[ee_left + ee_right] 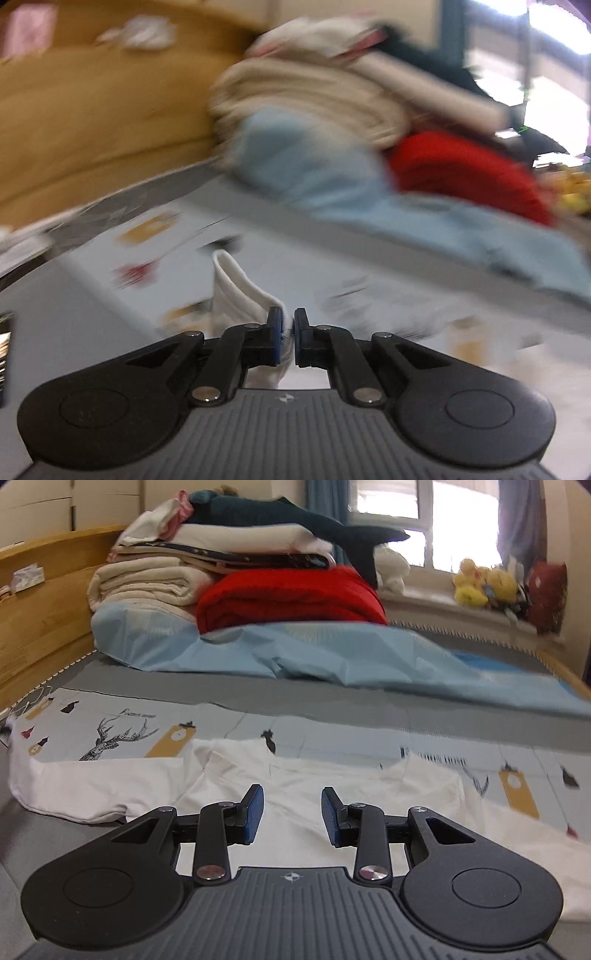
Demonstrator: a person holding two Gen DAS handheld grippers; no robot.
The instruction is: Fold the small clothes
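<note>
Left gripper [289, 334] fingers pinched shut on white garment [303, 805] edge, fabric lifted; right gripper [291, 814] fingers parted above same garment, not touching; garment spread near on patterned sheet [122, 731], sleeve out left; folding barely begun, most folds left

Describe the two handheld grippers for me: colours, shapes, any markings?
Both match: the left gripper and right gripper have black linkage arms with silver pivot pins, blue ribbed pads, round black housings either side, and a grey ridged base bearing a small crosshair mark.
</note>
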